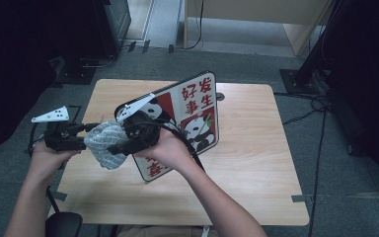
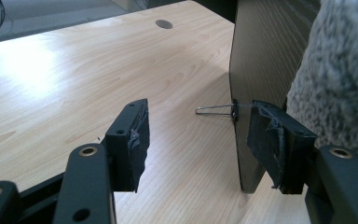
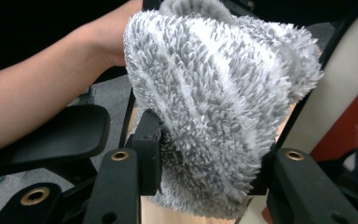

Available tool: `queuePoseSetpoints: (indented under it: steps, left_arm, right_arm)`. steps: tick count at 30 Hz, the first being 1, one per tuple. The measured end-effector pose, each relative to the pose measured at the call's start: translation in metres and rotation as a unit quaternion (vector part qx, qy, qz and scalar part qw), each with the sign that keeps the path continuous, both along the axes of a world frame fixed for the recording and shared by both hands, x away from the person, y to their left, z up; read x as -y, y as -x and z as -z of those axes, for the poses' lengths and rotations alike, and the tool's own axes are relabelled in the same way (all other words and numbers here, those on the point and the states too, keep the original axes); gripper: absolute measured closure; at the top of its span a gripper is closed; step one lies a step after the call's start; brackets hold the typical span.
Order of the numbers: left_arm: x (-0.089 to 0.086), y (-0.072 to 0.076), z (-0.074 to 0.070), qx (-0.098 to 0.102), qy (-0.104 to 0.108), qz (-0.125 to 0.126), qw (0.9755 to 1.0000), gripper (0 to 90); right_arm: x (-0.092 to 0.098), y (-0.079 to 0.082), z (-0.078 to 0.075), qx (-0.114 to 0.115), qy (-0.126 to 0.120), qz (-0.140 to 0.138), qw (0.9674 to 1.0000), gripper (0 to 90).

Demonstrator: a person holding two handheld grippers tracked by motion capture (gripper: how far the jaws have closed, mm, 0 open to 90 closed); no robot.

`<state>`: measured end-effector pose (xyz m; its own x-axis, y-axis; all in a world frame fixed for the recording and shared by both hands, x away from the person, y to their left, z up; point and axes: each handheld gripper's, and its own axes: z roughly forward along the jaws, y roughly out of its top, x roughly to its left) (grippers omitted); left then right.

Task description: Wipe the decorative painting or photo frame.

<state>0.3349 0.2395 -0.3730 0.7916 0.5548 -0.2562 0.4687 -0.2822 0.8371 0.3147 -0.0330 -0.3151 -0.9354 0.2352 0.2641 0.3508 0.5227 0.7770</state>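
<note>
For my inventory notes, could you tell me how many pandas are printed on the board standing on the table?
2 visible: one panda near the board's upper left, another panda at its right with bamboo. The right hand covers the lower part, so more may be hidden.

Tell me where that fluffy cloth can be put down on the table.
Free: the table's right side, between the panda board and the right edge; also the near strip in front of the board. Crowded: the left middle, where the left gripper, right gripper and grey cloth meet beside the board.

Left tongs (image 1: 91, 134) level, jaws apart, right tongs (image 1: 116, 148) clamped, pointing left, both forearms reaching forward
</note>
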Motion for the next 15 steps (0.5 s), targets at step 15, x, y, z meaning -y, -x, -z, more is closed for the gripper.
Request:
queuePoseSetpoints:
  steps: [15]
  left_arm:
    - [0.002,0.001,0.000,0.002,-0.002,0.004,1.0000,39.5]
  right_arm:
    - [0.008,0.004,0.020,-0.009,0.006,0.000,0.9999,59.3]
